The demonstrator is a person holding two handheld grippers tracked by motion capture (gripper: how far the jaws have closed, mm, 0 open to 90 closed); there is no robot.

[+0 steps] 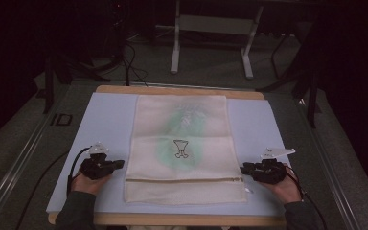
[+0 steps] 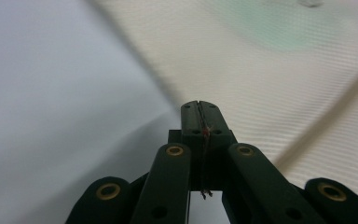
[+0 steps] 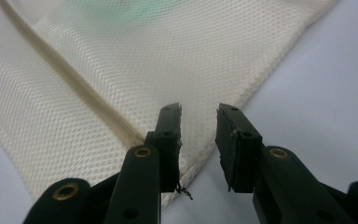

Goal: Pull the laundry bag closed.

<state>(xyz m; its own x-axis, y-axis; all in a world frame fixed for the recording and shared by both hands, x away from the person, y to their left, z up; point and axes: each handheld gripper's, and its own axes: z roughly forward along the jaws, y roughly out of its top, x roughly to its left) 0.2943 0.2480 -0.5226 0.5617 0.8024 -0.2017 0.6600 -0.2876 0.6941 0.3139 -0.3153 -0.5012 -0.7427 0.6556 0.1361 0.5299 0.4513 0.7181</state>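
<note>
A cream mesh bag lies flat on the pale blue mat, with a green shape and a small dark drawing showing through it. A zipper runs across its near end. My left gripper rests on the mat just left of the bag's edge. Its jaws are shut, and no cloth shows between them. My right gripper lies at the bag's right edge near the zipper end. In the right gripper view it stands open over the mesh edge, beside the zipper.
The mat covers a wooden table whose rim shows at the far side. Beyond it stand white metal frame legs on the floor, with dark cables nearby. A cable trails from my left gripper.
</note>
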